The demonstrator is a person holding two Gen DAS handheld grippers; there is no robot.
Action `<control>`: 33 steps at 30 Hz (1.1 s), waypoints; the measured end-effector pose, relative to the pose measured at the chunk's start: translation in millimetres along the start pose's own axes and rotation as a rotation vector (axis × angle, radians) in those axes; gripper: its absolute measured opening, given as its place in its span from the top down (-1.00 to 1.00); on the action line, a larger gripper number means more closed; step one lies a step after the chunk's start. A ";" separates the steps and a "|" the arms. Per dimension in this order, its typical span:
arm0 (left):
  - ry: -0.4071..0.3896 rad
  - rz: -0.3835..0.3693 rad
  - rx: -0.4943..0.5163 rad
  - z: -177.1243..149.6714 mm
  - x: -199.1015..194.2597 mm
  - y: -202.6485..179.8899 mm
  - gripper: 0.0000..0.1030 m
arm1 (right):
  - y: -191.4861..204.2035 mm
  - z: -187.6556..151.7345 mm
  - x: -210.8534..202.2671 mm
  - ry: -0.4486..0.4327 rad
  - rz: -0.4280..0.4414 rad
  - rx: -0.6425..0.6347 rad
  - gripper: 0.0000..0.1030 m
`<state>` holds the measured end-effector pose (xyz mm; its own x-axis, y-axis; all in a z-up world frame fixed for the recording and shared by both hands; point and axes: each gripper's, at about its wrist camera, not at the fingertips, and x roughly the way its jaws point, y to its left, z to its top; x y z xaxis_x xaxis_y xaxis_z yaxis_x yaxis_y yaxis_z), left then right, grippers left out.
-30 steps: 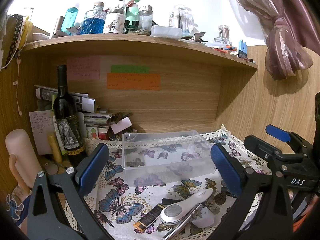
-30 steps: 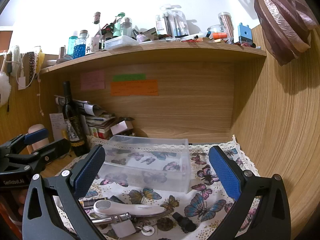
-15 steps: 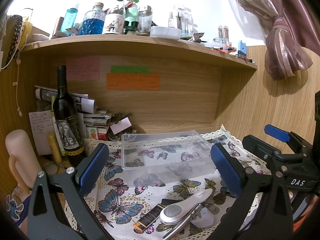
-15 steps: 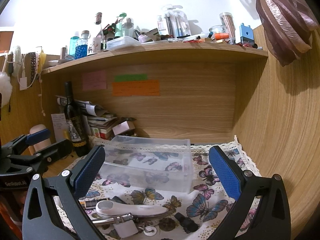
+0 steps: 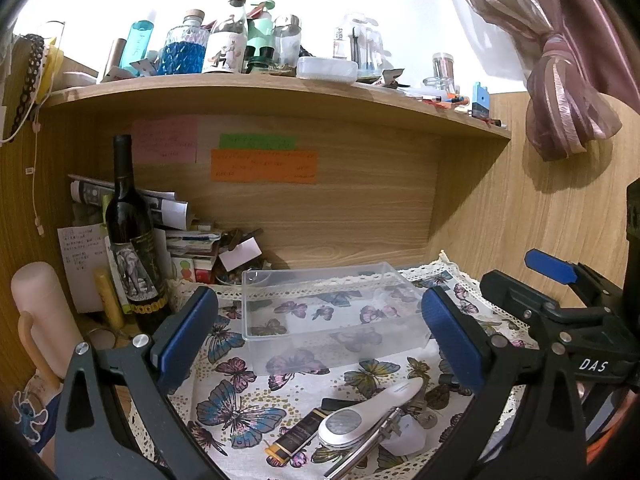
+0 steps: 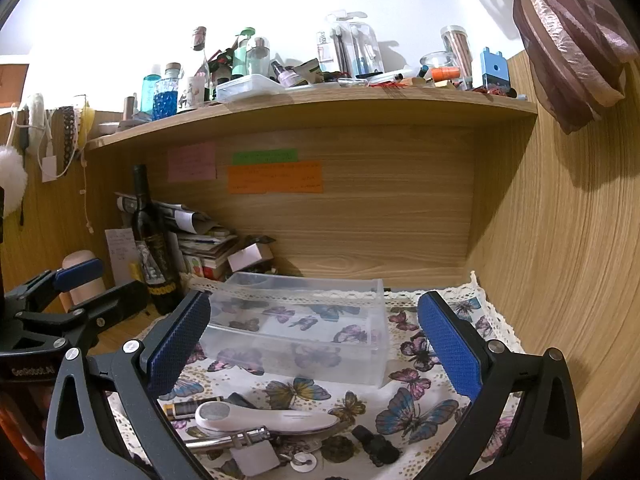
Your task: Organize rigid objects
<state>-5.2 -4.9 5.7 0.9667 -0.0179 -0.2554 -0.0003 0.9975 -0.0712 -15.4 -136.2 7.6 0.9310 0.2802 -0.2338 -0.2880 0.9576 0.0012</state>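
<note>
A clear plastic box (image 5: 328, 316) stands empty on the butterfly cloth (image 5: 236, 408); it also shows in the right wrist view (image 6: 304, 332). In front of it lie a white oval handled device (image 5: 368, 412) (image 6: 264, 418), a black tube with a gold band (image 5: 298, 432) (image 6: 188, 408), a metal rod (image 6: 232, 438), a white tag (image 6: 254, 460) and small dark pieces (image 6: 376, 444). My left gripper (image 5: 320, 336) is open and empty above the items. My right gripper (image 6: 316, 344) is open and empty, and it also shows at the right of the left wrist view (image 5: 560, 304).
A wine bottle (image 5: 134, 240) stands at the left by stacked papers and boxes (image 5: 188, 240). A pink cylinder (image 5: 40, 320) is at the far left. Wooden walls close the back and right. The shelf (image 5: 280, 92) above holds several bottles.
The right wrist view has shifted slightly, so the box and items sit a little higher. The left view is almost unchanged. Both grippers stay open.
</note>
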 end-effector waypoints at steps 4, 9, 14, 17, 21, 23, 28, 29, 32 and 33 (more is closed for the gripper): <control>0.001 -0.007 -0.002 0.1 -0.3 1.2 -1.00 | -2.3 -0.3 0.2 0.005 0.016 0.014 -1.00; 0.026 0.010 -0.044 0.4 5.4 17.3 -0.80 | -13.1 -6.2 2.0 0.025 0.007 0.025 -0.99; 0.132 0.021 -0.091 -11.9 21.3 39.1 -0.47 | -24.9 -19.9 8.9 0.094 -0.026 0.011 -0.66; 0.203 0.034 -0.091 -28.6 28.7 46.4 -0.22 | -32.6 -30.7 13.4 0.144 -0.040 0.005 -0.53; 0.308 0.038 -0.084 -52.8 41.1 51.2 0.06 | -44.2 -46.8 19.0 0.216 -0.062 0.011 -0.40; 0.350 0.029 -0.092 -63.5 46.1 52.3 0.07 | -50.2 -55.3 21.5 0.251 -0.065 0.025 -0.40; 0.432 0.011 -0.063 -83.9 55.1 45.8 0.16 | -55.1 -77.1 29.7 0.332 -0.060 0.039 -0.39; 0.455 0.006 -0.052 -89.2 57.4 43.7 0.17 | -54.9 -81.9 31.3 0.350 -0.060 0.036 -0.32; 0.508 0.006 -0.032 -100.3 62.0 40.7 0.17 | -55.4 -90.7 38.3 0.389 -0.061 0.033 -0.16; 0.521 0.005 -0.030 -103.1 63.6 41.0 0.17 | -56.8 -93.8 40.8 0.402 -0.060 0.037 -0.15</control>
<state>29.9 27.8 -112.9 0.7108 -0.0531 -0.7014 -0.0191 0.9953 -0.0946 17.9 -185.3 -93.2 0.7819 0.1826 -0.5961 -0.2206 0.9753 0.0094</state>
